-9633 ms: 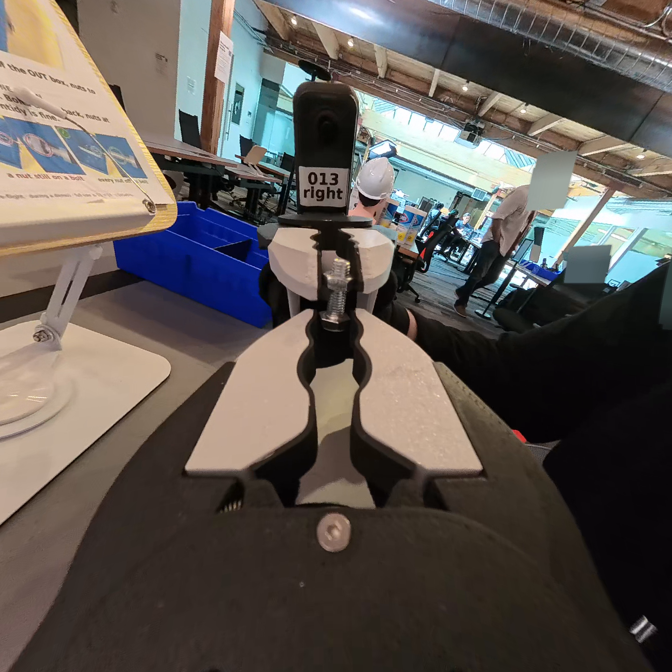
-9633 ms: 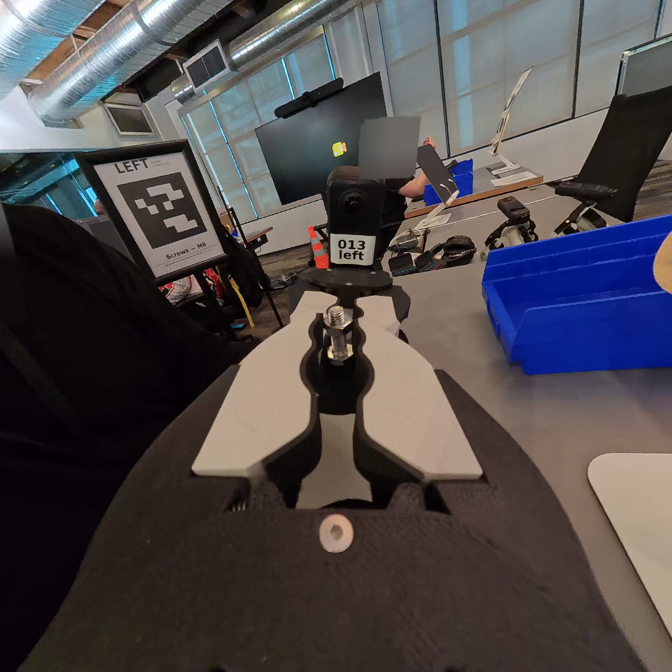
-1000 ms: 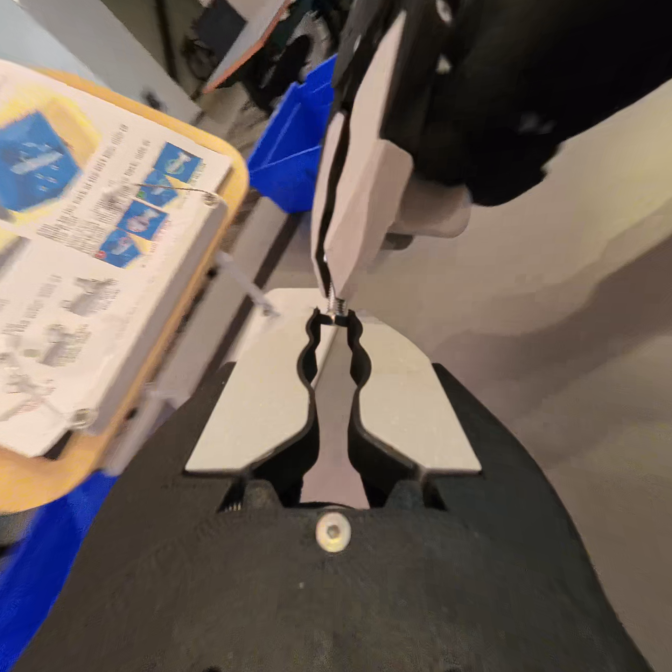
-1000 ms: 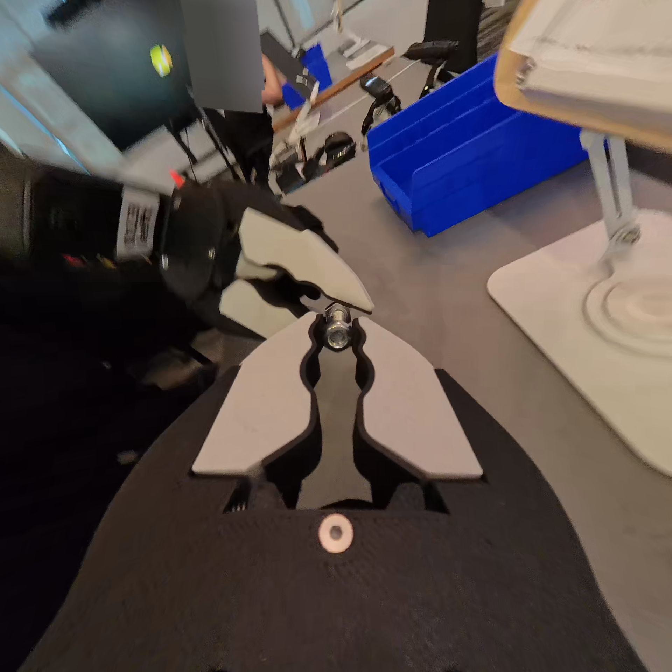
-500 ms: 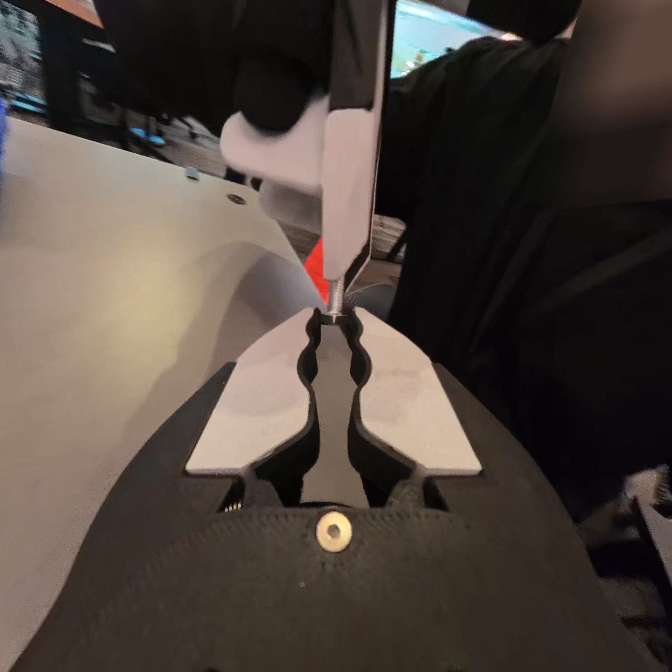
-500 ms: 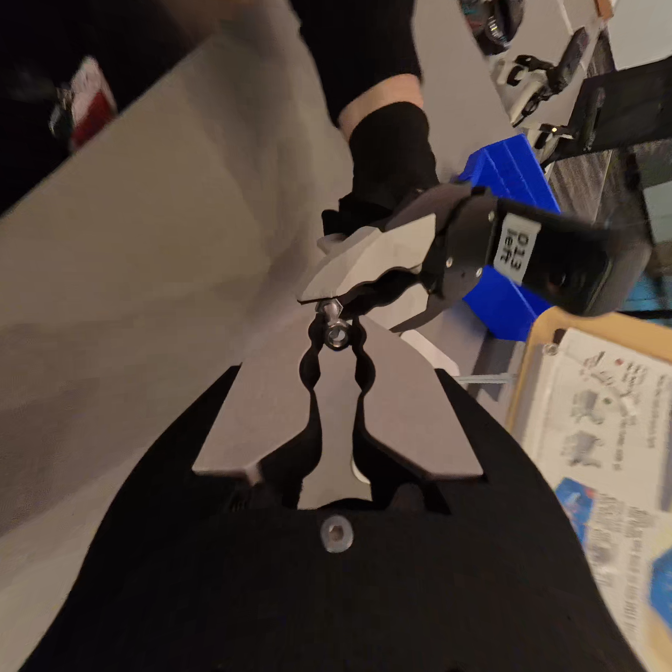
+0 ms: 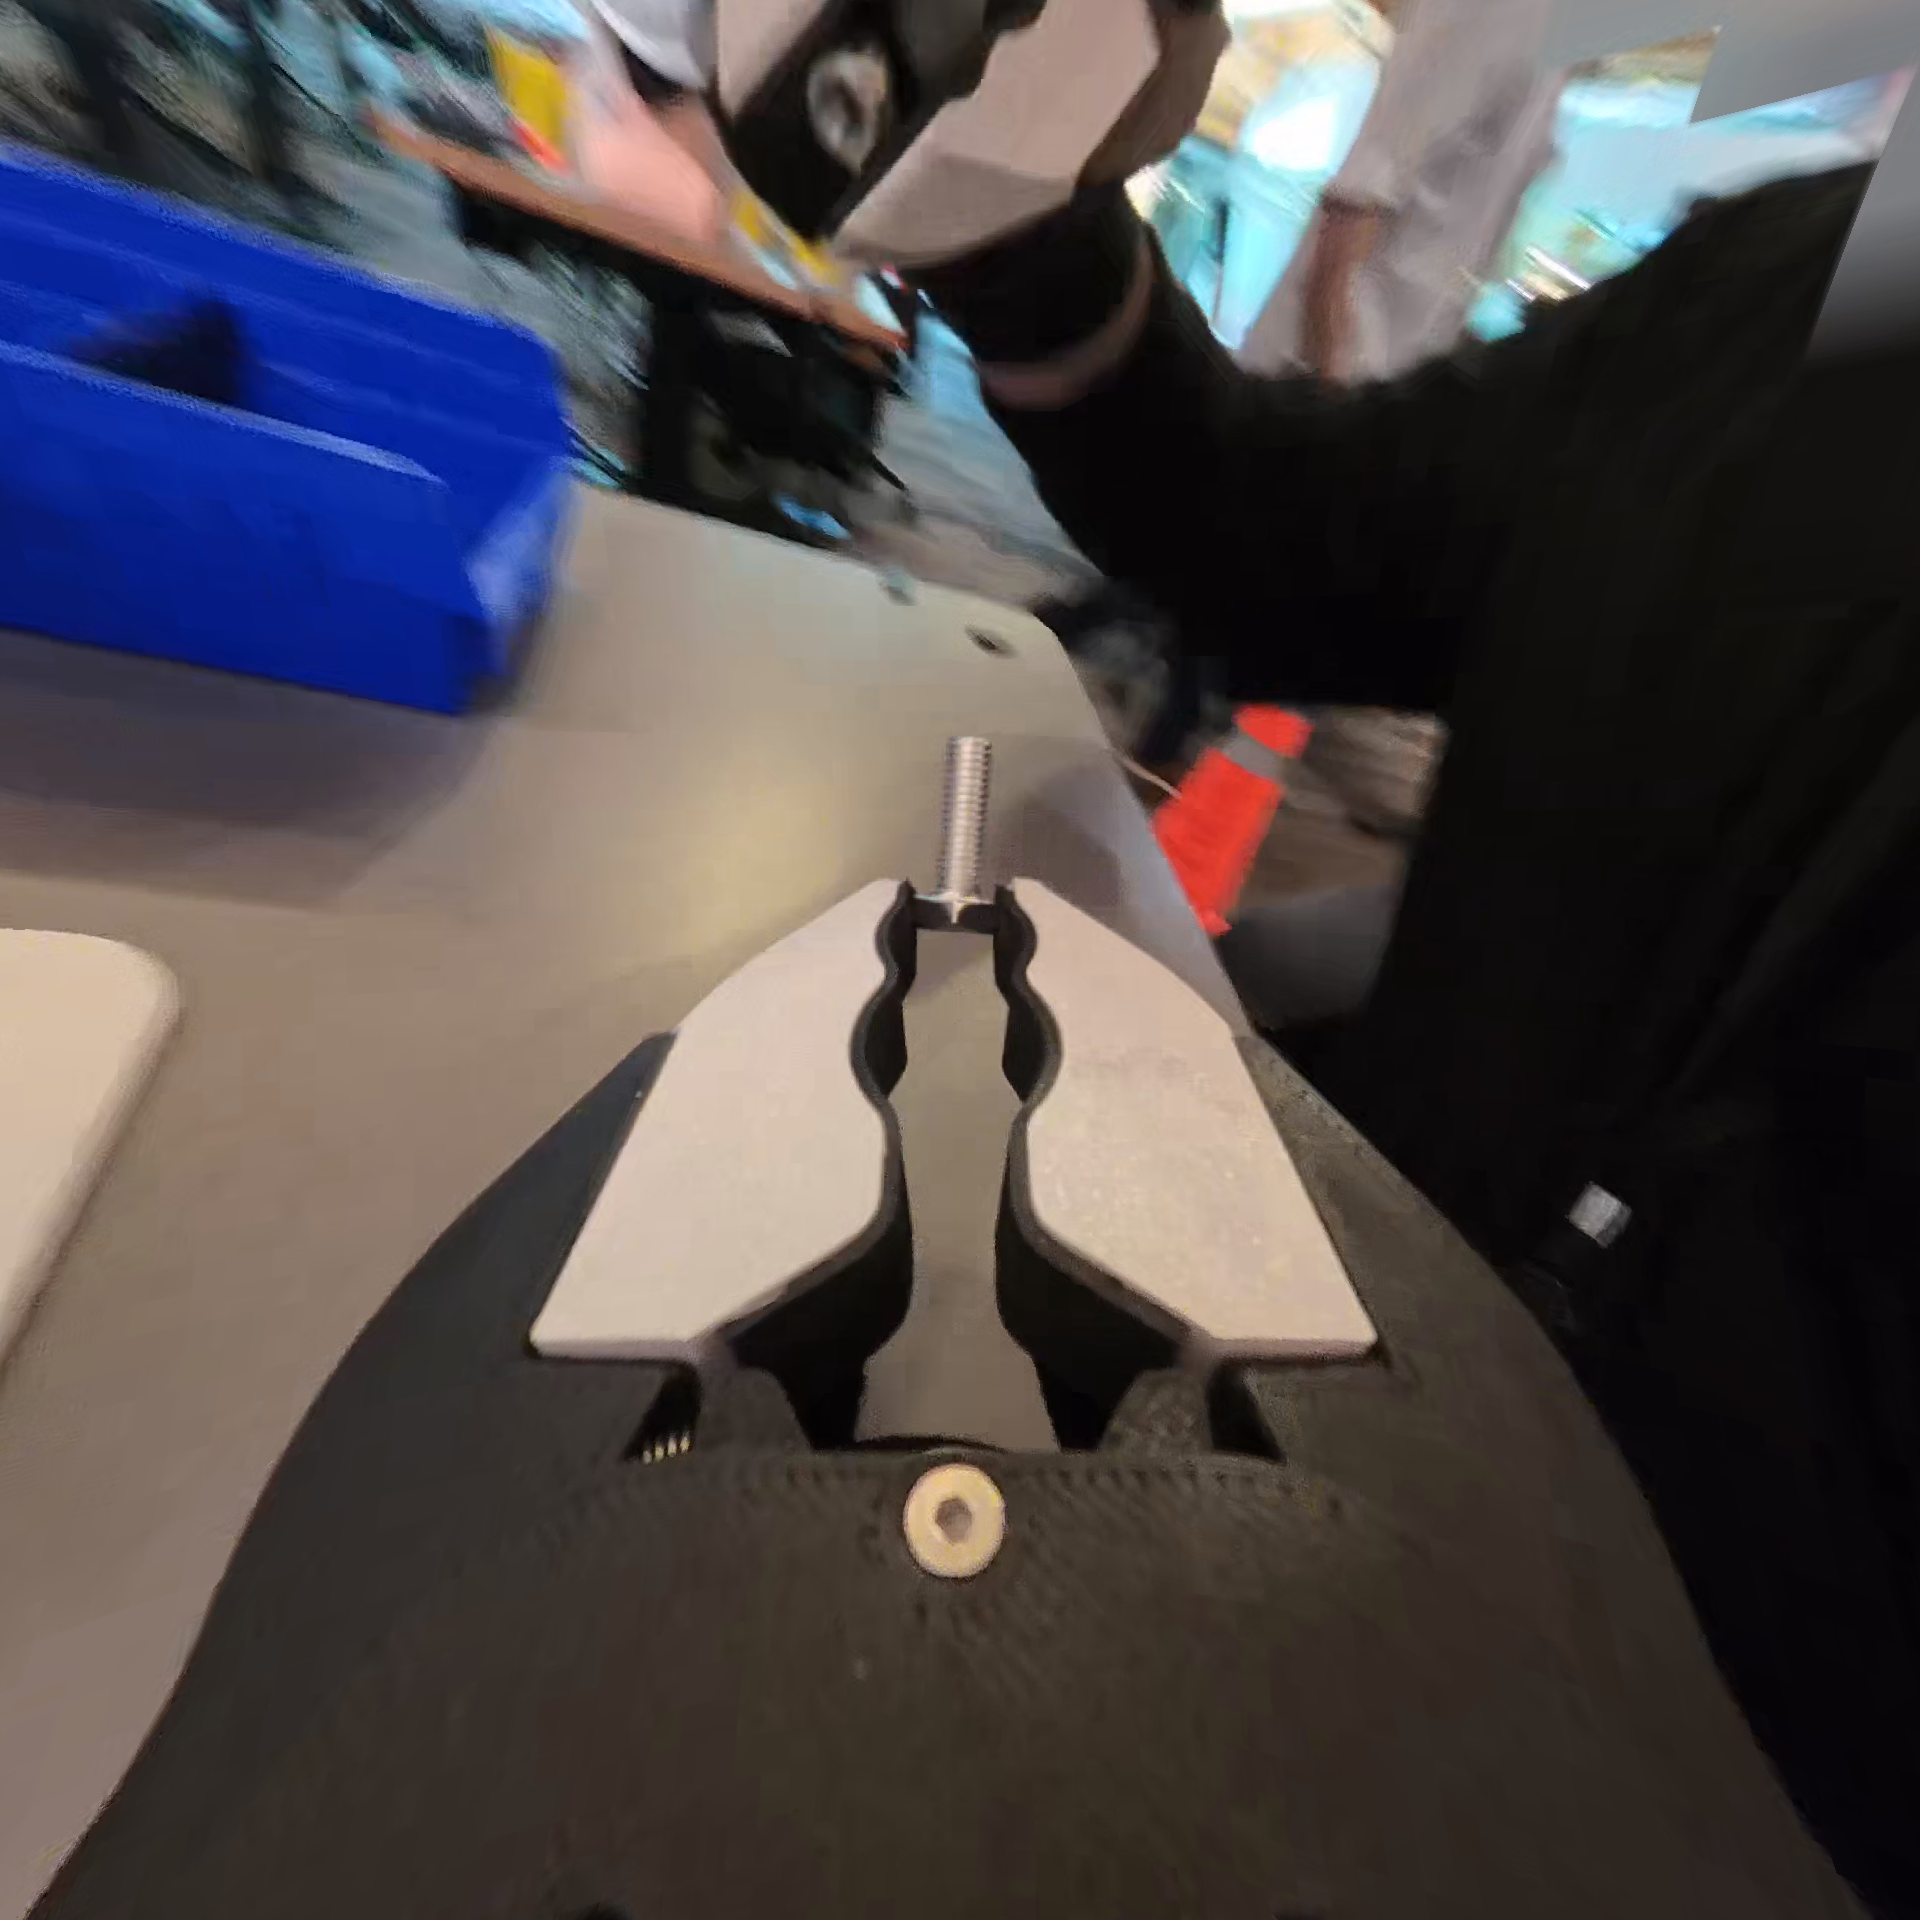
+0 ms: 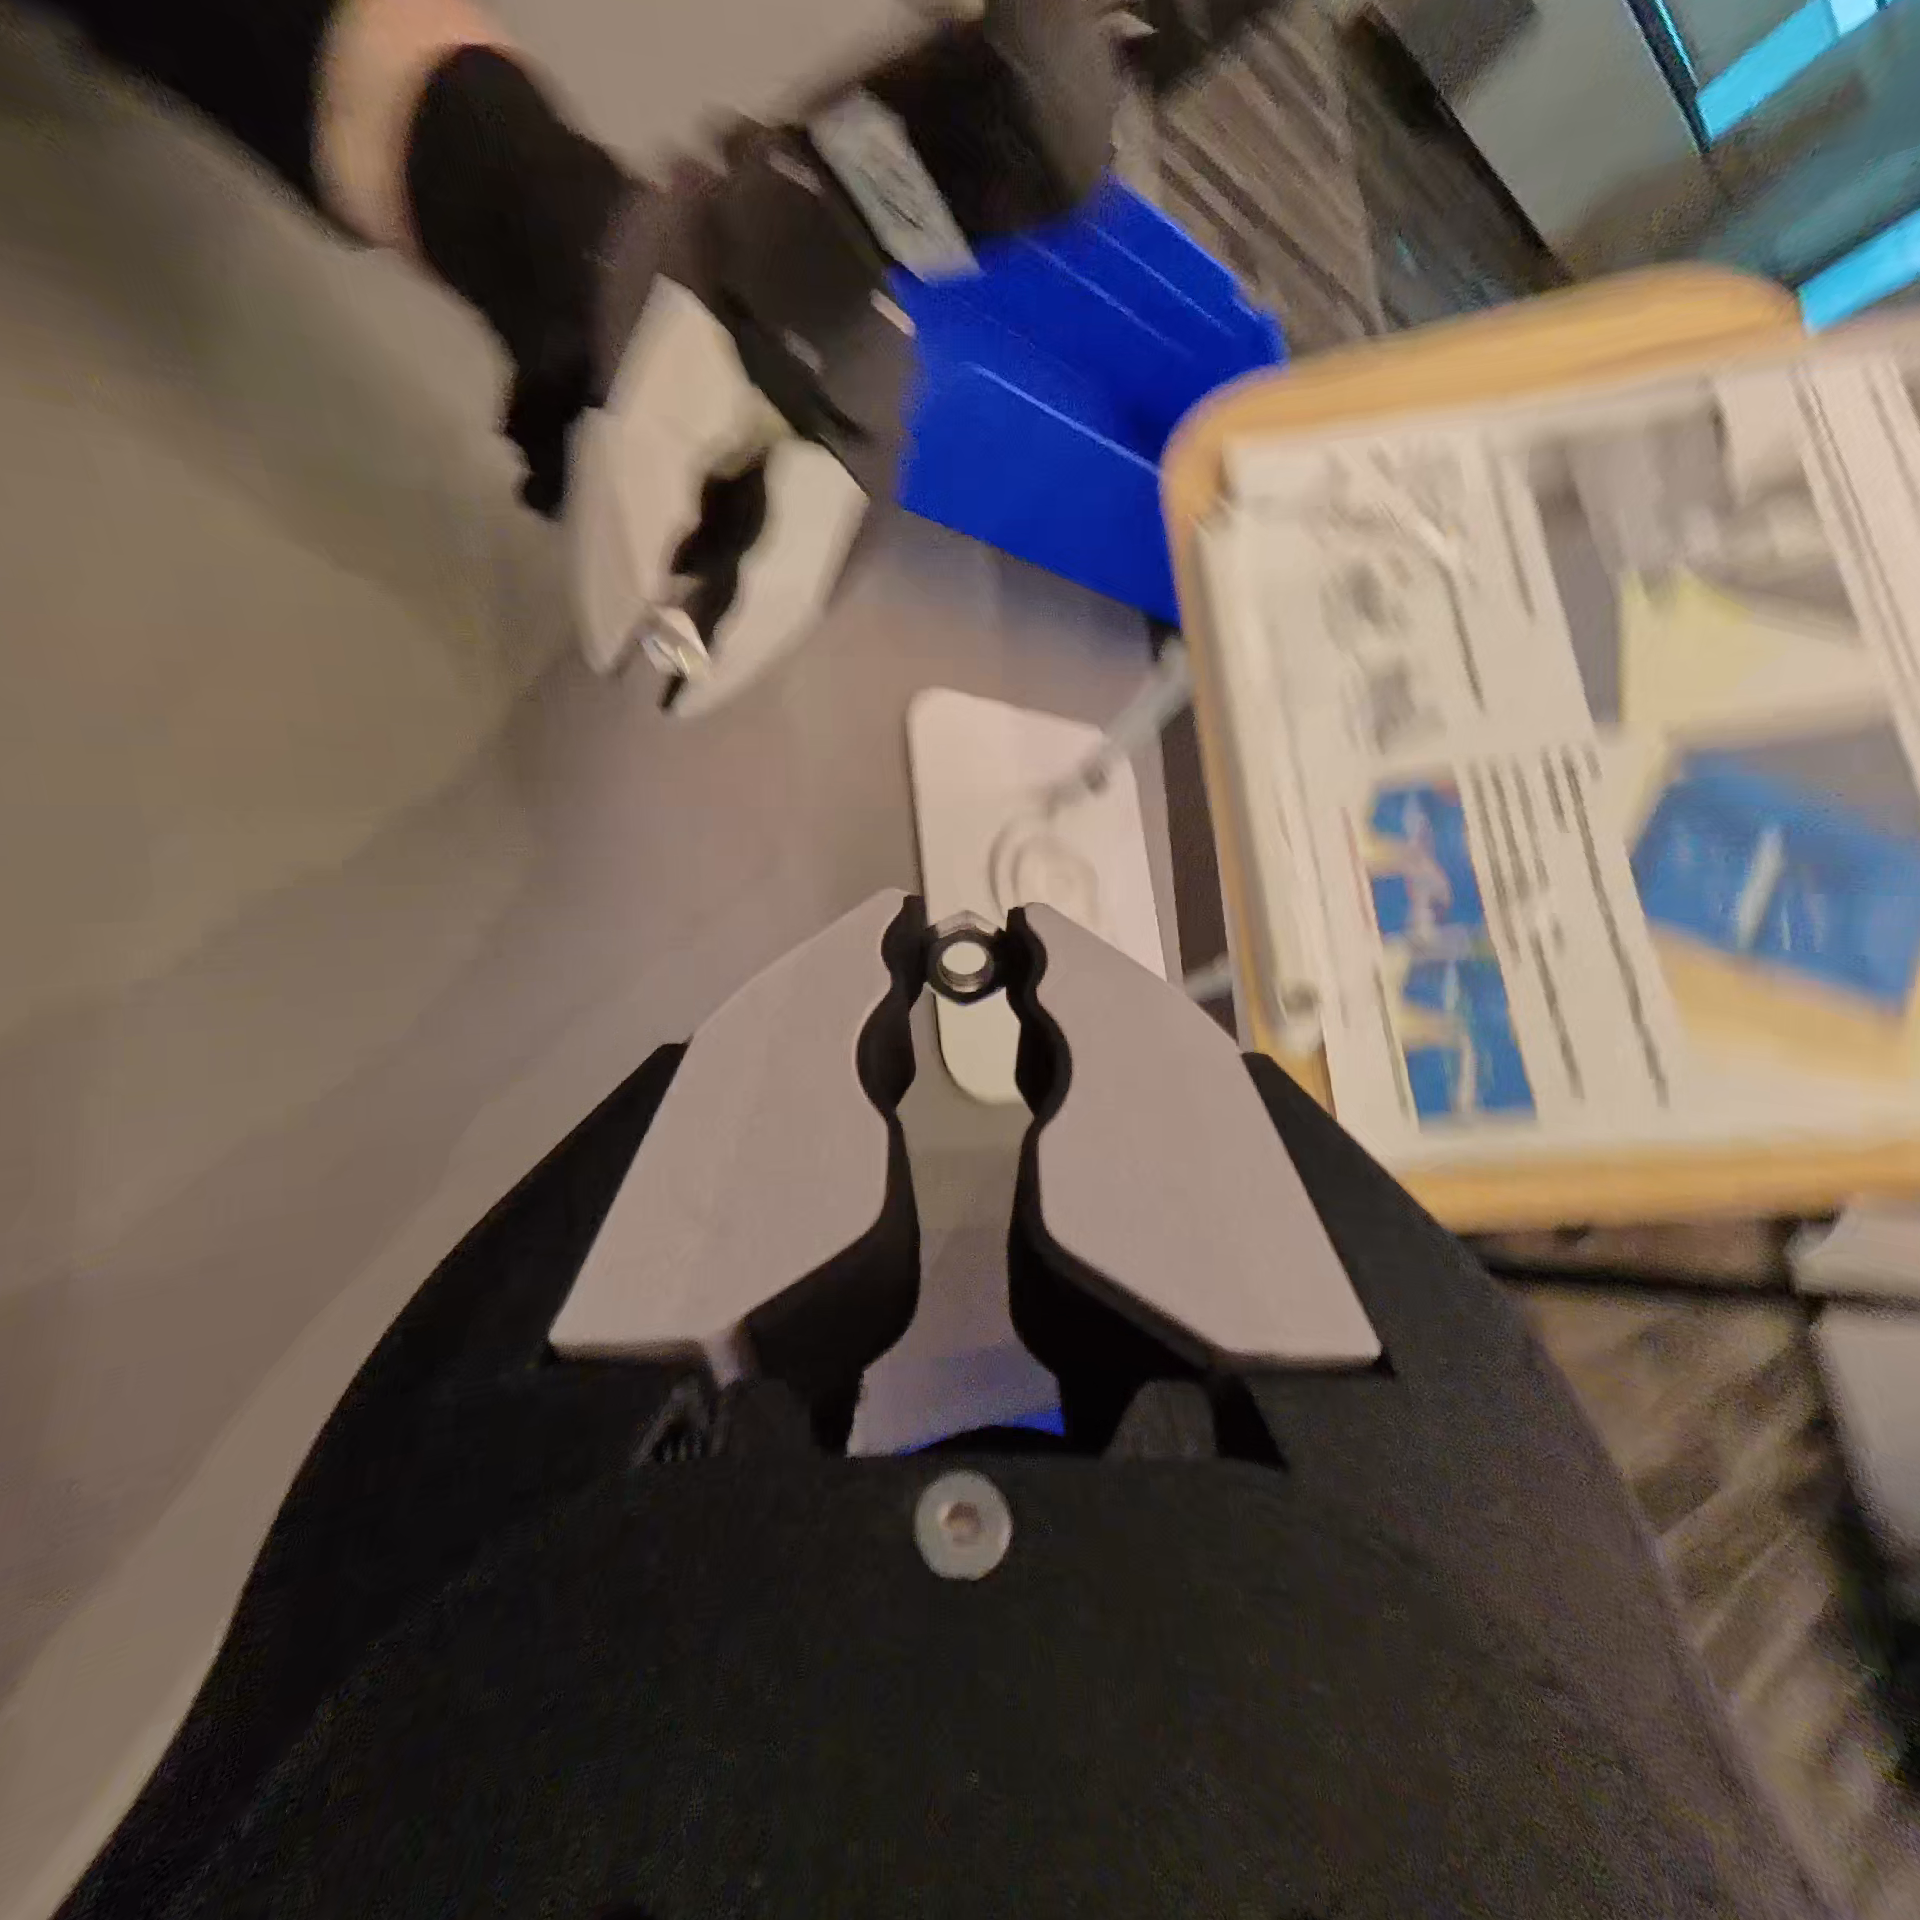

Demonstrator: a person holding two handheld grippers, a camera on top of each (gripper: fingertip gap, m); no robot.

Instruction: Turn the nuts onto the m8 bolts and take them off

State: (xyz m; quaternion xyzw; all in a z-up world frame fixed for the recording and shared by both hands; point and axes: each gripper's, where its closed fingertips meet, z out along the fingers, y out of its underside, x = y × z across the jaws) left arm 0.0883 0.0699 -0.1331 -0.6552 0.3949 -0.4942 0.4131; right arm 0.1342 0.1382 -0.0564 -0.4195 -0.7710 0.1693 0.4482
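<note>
Left tongs (image 7: pixel 957 902) clamp the bolt (image 7: pixel 964 821) by its head; right tongs (image 8: pixel 961 928) clamp the nut (image 8: pixel 964 968) across its flats. Both are rigid, smooth steel, likely slippery.

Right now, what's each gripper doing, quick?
Left gripper: closed on the bolt by its head.
Right gripper: closed on the nut.

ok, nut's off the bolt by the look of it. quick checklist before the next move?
1. Left gripper clamps the bolt by its head: ok.
2. Bolt thread bare, no nut on it: ok.
3. Right gripper clamps the nut: ok.
4. Nut bore visibly open: ok.
5. The two grippers stand apart: ok.
6. Blue bin on the table, contents or free space: cannot tell, blurred.
</note>
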